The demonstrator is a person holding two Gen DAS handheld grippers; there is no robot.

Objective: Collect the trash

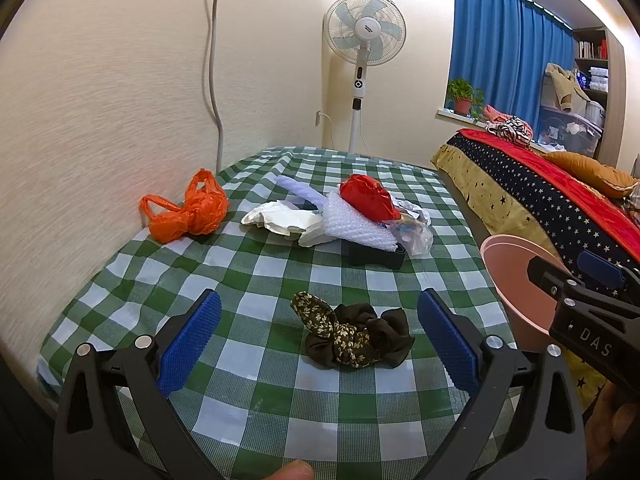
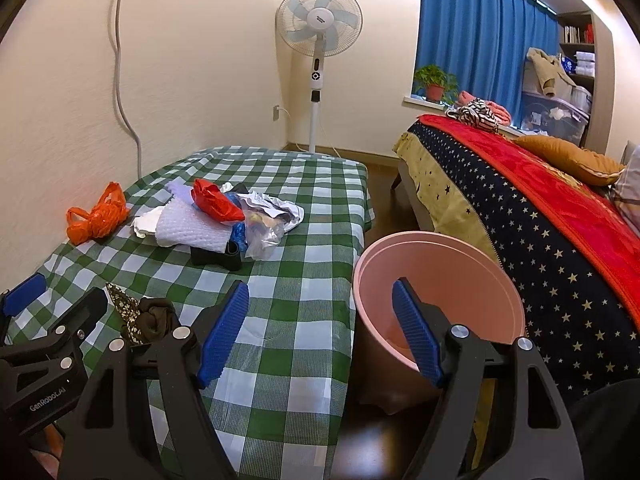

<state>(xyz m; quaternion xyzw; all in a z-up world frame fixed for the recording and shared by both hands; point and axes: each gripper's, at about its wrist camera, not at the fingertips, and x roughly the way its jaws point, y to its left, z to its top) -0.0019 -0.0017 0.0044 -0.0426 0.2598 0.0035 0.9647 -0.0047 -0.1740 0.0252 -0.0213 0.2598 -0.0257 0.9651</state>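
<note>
On the green checked table [image 1: 256,280] lies a heap of trash: an orange plastic bag [image 1: 188,210], crumpled white paper [image 1: 280,220], white bubble wrap [image 1: 352,224], a red bag [image 1: 368,196], a clear plastic bag [image 1: 416,236] and a black piece [image 1: 376,258]. A dark floral scrunchie [image 1: 352,336] lies close in front of my left gripper [image 1: 320,332], which is open and empty. My right gripper [image 2: 320,320] is open and empty too, spanning the table's right edge and the pink bin [image 2: 440,276] on the floor. The same heap [image 2: 224,216] appears in the right wrist view.
A bed with a starred cover and red blanket [image 2: 540,208] stands to the right of the bin. A pedestal fan [image 2: 320,24] is at the far wall. The wall runs along the table's left side. Blue curtains and a potted plant [image 2: 434,82] are at the back.
</note>
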